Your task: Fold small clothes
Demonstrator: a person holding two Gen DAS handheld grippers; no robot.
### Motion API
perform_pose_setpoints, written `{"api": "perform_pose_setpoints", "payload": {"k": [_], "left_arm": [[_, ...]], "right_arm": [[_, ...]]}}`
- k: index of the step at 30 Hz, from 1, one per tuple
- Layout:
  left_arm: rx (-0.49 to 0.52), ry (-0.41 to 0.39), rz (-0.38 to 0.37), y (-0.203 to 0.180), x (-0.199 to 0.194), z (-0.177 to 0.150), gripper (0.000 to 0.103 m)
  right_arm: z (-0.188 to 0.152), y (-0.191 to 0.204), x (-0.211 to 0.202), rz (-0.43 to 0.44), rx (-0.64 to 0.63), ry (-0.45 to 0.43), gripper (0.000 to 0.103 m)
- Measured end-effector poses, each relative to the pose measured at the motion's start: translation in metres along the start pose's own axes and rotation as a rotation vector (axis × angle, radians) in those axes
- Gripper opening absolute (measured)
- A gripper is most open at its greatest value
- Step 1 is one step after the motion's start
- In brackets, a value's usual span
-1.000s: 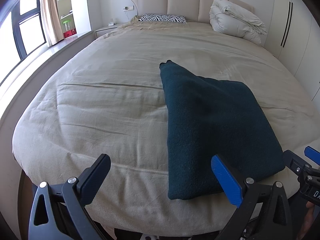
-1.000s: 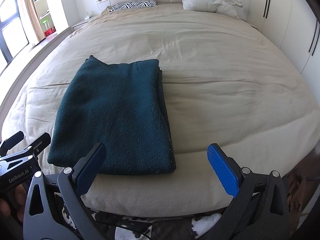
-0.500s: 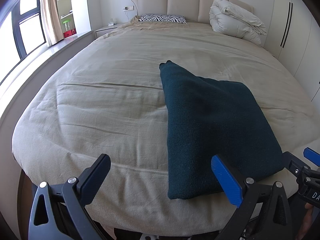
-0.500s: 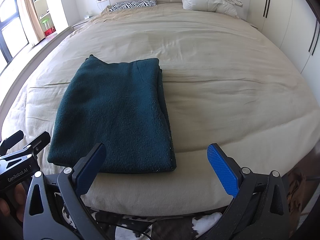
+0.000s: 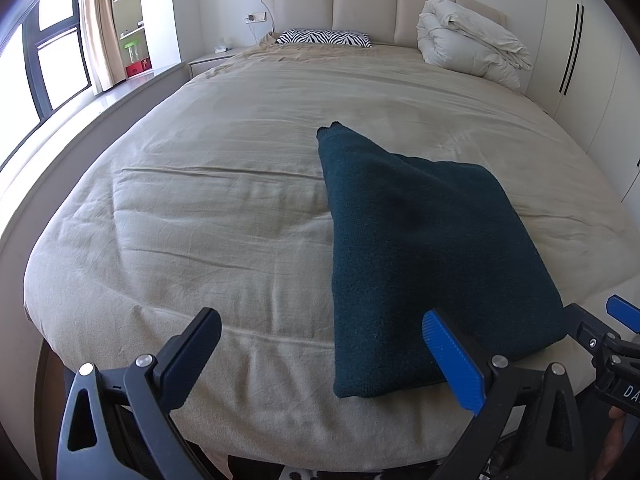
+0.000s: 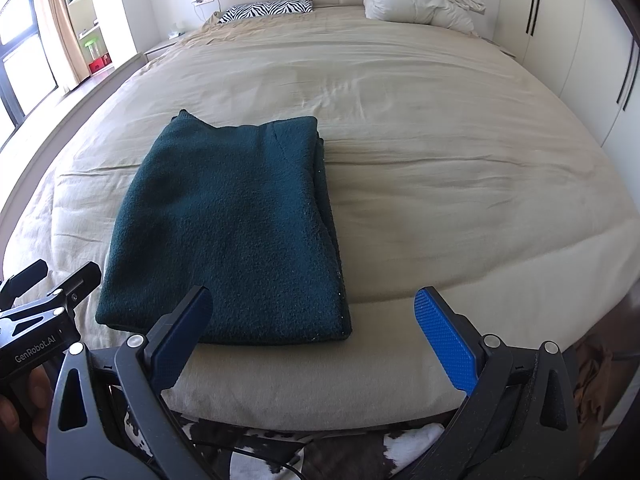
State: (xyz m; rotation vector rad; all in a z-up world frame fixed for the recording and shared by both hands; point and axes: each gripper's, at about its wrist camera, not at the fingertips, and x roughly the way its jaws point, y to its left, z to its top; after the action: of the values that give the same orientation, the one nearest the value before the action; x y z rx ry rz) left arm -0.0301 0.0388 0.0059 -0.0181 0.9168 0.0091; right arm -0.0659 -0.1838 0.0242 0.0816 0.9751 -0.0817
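A dark green knitted garment point(image 5: 424, 252) point(image 6: 232, 236) lies folded into a flat rectangle near the foot edge of the beige bed point(image 5: 208, 216) point(image 6: 460, 168). My left gripper point(image 5: 320, 352) is open and empty, held back from the bed's edge just left of the garment's near corner. My right gripper point(image 6: 316, 332) is open and empty too, hovering off the edge in front of the garment's near right corner. Neither gripper touches the cloth. Each gripper shows at the side of the other's view: the right gripper point(image 5: 608, 332) and the left gripper point(image 6: 44, 292).
A zebra-print pillow point(image 5: 324, 37) and a bundled white duvet point(image 5: 468, 42) lie by the padded headboard point(image 5: 368, 0). A window and shelves point(image 5: 132, 20) stand to the left, white wardrobe doors point(image 5: 592, 64) to the right. A black-and-white rug point(image 6: 320, 452) lies below the bed's foot.
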Motion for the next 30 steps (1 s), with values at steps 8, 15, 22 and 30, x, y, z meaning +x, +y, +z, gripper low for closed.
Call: {"api": "perform_pose_setpoints", "payload": {"k": [8, 15, 22, 30], "left_arm": [[0.001, 0.0, -0.001, -0.0002, -0.0001, 0.0004, 0.103], [0.001, 0.0, -0.002, -0.0001, 0.0001, 0.0005, 0.103], [0.002, 0.001, -0.002, 0.0001, 0.0001, 0.0006, 0.103], [0.002, 0.001, -0.002, -0.0002, 0.0, 0.0005, 0.103]], "right_arm": [[-0.0011, -0.0011, 0.0, 0.002, 0.001, 0.001, 0.103], [-0.002, -0.0007, -0.0006, 0.003, 0.002, 0.003, 0.103], [-0.002, -0.001, -0.0002, 0.002, 0.003, 0.004, 0.103], [-0.0026, -0.0019, -0.0016, 0.003, 0.004, 0.005, 0.103]]}}
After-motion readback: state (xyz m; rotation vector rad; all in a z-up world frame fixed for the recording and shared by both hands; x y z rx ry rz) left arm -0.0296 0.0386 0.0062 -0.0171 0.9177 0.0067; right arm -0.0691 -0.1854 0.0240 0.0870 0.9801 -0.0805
